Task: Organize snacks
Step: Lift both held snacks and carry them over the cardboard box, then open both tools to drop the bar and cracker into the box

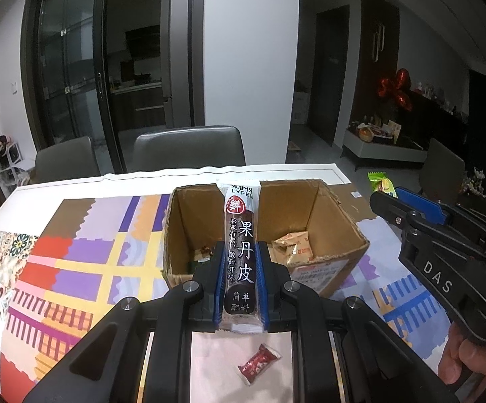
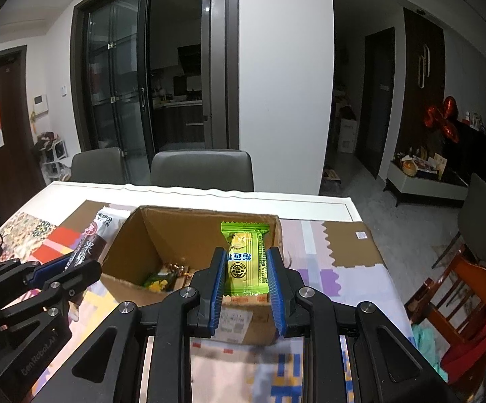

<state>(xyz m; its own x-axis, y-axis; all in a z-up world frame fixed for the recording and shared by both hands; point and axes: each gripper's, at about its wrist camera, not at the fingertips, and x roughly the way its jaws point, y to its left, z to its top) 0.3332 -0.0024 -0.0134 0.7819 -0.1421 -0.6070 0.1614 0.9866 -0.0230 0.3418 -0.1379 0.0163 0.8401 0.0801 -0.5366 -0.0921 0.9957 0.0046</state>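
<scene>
The left gripper (image 1: 242, 258) pinches a long dark fruit-leather bar (image 1: 241, 255) by its lower half, so most of the wrapper stands up unsupported over the near wall of the open cardboard box (image 1: 337, 235). The right gripper (image 2: 246, 268) is clamped on a green pastry packet (image 2: 245, 262), held over the same box from the other side.

Both packets hang above or just short of the opening, and the two grippers sit near each other. If both go in together, the fingers could knock, or the tall bar could catch the box rim and tip outward onto the counter (image 1: 85, 252). A release short of the near wall would drop either packet outside the box. A small red candy (image 1: 258, 362) lies on the counter beneath the left gripper, not yet boxed and easy to overlook. Other snacks (image 1: 293, 248) already lie in the bottom of the box.
</scene>
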